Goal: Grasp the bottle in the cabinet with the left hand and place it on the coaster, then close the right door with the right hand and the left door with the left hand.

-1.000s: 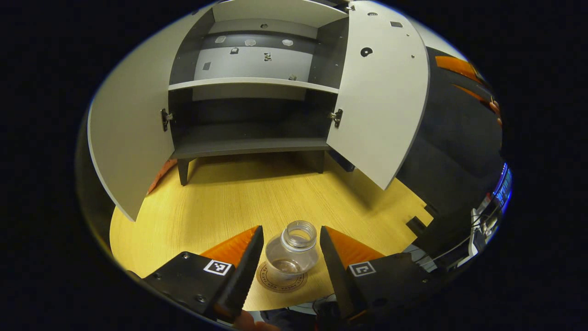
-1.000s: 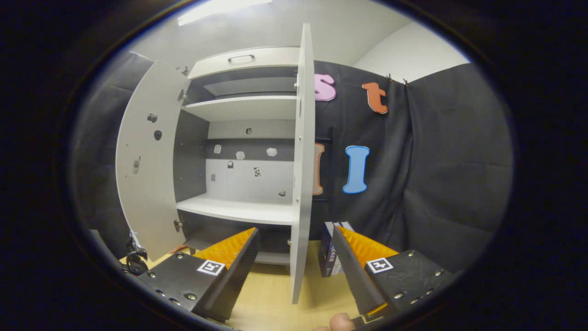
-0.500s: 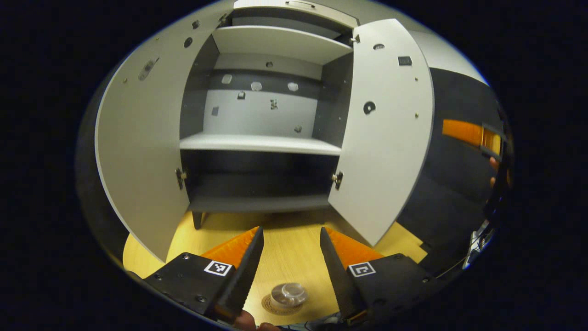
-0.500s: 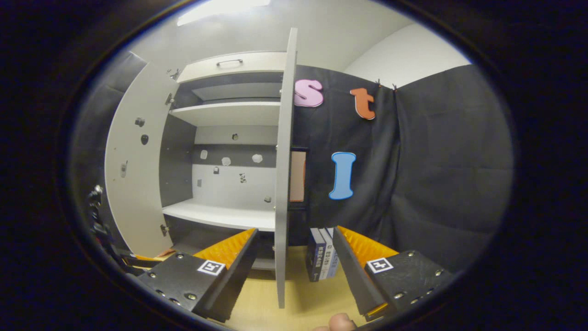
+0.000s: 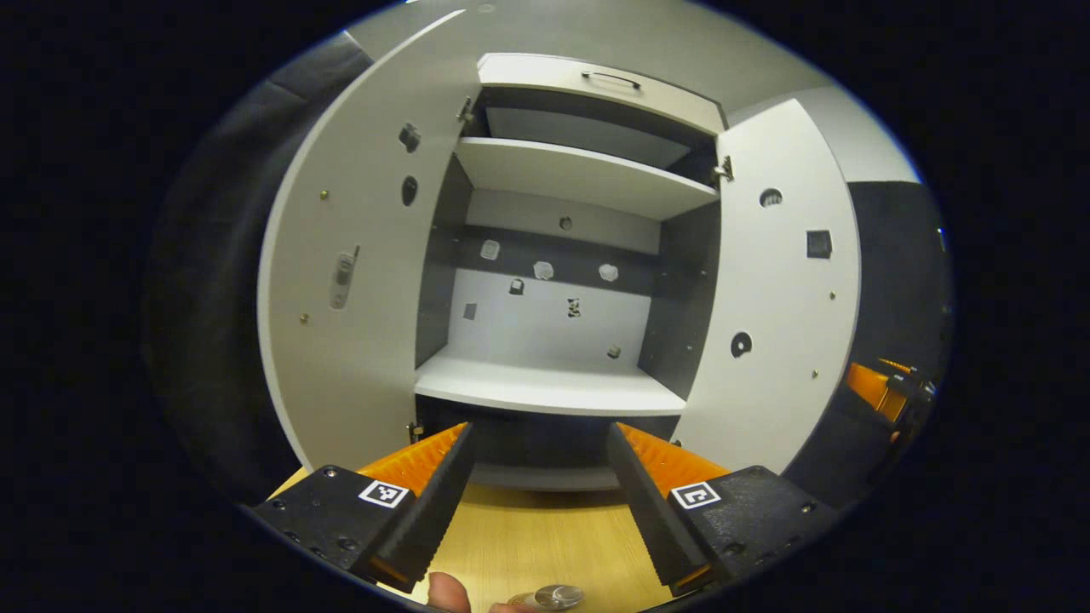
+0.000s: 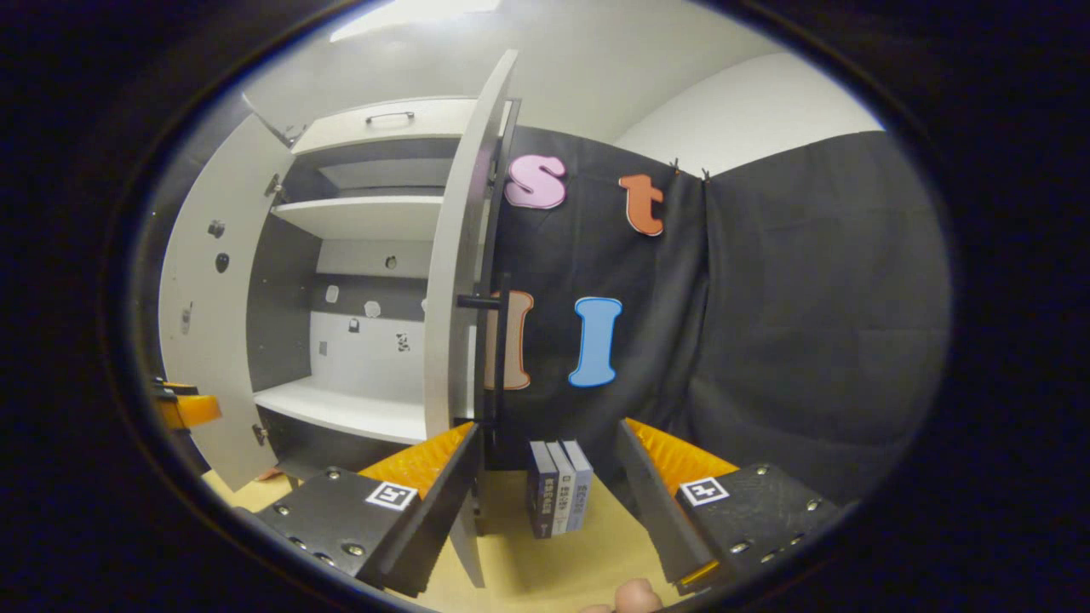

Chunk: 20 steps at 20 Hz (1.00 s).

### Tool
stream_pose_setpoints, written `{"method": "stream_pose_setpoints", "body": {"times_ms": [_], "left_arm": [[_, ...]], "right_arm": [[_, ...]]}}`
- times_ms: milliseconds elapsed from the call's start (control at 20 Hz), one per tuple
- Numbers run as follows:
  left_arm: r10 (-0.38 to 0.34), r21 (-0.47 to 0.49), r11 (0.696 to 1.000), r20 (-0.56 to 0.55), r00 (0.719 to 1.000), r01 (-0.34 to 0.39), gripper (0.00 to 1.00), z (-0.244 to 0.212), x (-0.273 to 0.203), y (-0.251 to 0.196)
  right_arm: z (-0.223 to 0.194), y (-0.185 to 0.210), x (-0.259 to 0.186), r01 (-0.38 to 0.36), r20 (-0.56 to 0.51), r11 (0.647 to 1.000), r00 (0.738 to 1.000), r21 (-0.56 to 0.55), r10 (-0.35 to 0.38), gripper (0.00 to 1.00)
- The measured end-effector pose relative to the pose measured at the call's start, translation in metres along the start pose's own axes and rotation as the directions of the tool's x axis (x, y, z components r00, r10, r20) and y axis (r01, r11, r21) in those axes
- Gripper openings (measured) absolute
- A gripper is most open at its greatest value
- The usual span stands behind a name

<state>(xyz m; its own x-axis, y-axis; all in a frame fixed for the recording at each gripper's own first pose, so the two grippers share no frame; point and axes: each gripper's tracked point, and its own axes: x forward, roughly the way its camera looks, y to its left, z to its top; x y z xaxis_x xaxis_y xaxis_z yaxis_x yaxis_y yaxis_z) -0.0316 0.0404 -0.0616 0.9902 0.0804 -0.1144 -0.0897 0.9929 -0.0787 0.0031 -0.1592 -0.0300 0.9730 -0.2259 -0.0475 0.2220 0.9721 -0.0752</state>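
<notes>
My left gripper (image 5: 538,443) hung with its fingers spread wide and nothing between them, above the wooden table (image 5: 545,545). Just below it, at the bottom edge of the left gripper view, the rim of the bottle (image 5: 558,595) peeked out on the table. My right gripper (image 6: 549,443) was likewise released and empty, with a few books (image 6: 560,487) standing upright beyond it. Farther off stood the cabinet (image 5: 566,281), its shelves bare, with the left door (image 5: 353,289) and right door (image 6: 456,281) both swung open.
</notes>
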Motion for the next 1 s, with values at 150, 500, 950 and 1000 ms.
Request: {"method": "stream_pose_setpoints", "body": {"times_ms": [150,500,950,1000], "left_arm": [[0.097,0.006,0.995,0.058,0.994,-0.097,0.96,0.025,-0.013,0.031],[0.266,0.021,0.962,0.149,0.952,-0.272,0.96,0.067,-0.041,0.085],[0.379,-0.025,0.923,0.239,0.894,-0.384,0.96,0.101,-0.067,0.134],[0.390,-0.022,0.918,0.240,0.889,-0.397,1.00,0.101,-0.069,0.139]], "right_arm": [[0.010,0.008,0.006,-0.019,0.028,1.000,0.999,-0.011,0.019,0.96],[0.010,0.021,0.008,-0.041,0.039,0.999,0.998,0.011,0.041,0.95],[0.014,0.071,0.004,-0.160,0.046,0.987,0.986,0.020,0.159,0.95],[0.014,0.079,0.004,-0.176,0.044,0.984,0.984,0.025,0.175,0.95]]}}
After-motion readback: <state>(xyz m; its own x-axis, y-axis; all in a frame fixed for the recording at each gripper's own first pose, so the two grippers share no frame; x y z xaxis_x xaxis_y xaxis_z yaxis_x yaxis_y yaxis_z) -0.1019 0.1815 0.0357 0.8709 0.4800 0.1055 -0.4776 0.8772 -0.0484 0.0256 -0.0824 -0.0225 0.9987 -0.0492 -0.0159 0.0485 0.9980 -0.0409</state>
